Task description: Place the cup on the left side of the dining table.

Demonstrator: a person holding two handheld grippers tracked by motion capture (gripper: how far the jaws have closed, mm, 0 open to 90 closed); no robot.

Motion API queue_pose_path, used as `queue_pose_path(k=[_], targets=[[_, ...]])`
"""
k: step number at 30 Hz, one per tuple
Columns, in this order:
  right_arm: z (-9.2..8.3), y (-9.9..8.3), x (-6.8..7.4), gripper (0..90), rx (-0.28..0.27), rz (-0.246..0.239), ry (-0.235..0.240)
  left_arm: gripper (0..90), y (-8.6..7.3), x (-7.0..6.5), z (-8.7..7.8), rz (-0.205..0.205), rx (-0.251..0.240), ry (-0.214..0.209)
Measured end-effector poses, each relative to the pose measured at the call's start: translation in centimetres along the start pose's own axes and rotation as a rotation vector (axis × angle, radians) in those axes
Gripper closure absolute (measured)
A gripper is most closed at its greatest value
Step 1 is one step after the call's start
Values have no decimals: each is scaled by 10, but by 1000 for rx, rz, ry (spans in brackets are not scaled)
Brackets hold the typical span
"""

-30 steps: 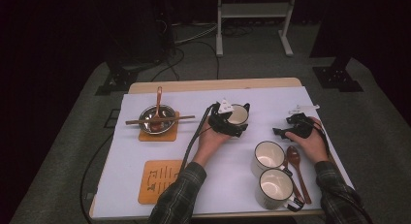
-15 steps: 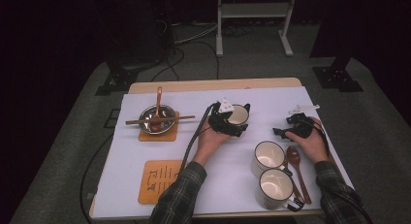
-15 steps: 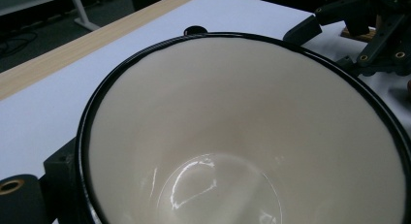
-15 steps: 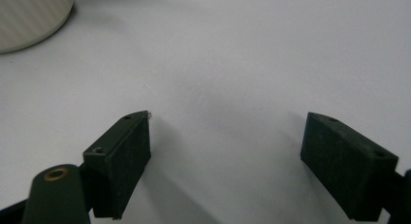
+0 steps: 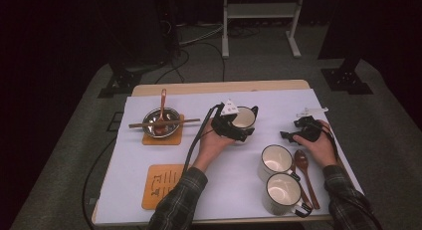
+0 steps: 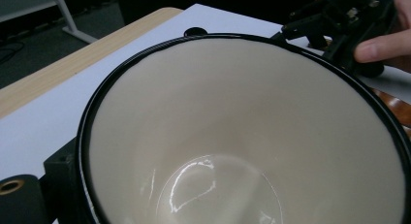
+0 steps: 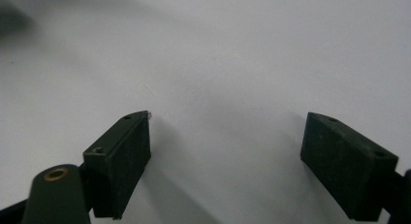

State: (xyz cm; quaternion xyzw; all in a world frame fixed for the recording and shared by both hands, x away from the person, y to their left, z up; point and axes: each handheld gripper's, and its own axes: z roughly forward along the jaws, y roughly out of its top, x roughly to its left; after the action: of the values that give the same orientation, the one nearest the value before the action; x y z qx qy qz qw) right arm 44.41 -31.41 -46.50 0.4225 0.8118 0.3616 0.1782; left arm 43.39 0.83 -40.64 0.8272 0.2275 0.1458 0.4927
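Observation:
A cream mug (image 5: 244,118) with a black rim sits between the jaws of my left gripper (image 5: 242,124), near the middle of the white table cover. In the left gripper view the mug's inside (image 6: 242,136) faces the camera, and one black finger (image 6: 60,178) presses its outer wall at the lower left. My right gripper (image 5: 294,134) rests low over the cover at the right, held by a hand. Its jaws stand wide apart over bare white cover (image 7: 228,151) with nothing between them. That gripper (image 6: 339,15) is also seen beyond the mug's rim.
Two more cream mugs (image 5: 275,160) (image 5: 281,193) stand front right, with a wooden spoon (image 5: 303,171) beside them. At the left a metal bowl (image 5: 160,121) with chopsticks and a spoon sits on a wooden coaster. A second coaster (image 5: 161,185) lies near the front edge.

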Motion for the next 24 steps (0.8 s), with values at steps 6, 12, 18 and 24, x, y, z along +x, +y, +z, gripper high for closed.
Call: queue_pose_path(k=[6,12,18,24], targets=[[0,0,0,165,0,0,0,35,-3,0,-24,6,-5,-12],[0,0,0,166,0,-2,-1,34,-10,2,-51,20,-2,2],[0,0,0,166,0,-2,-1,34,-23,11,-74,4,2,13],[0,0,0,166,0,-1,-1,34,-36,18,-95,-10,0,22]])
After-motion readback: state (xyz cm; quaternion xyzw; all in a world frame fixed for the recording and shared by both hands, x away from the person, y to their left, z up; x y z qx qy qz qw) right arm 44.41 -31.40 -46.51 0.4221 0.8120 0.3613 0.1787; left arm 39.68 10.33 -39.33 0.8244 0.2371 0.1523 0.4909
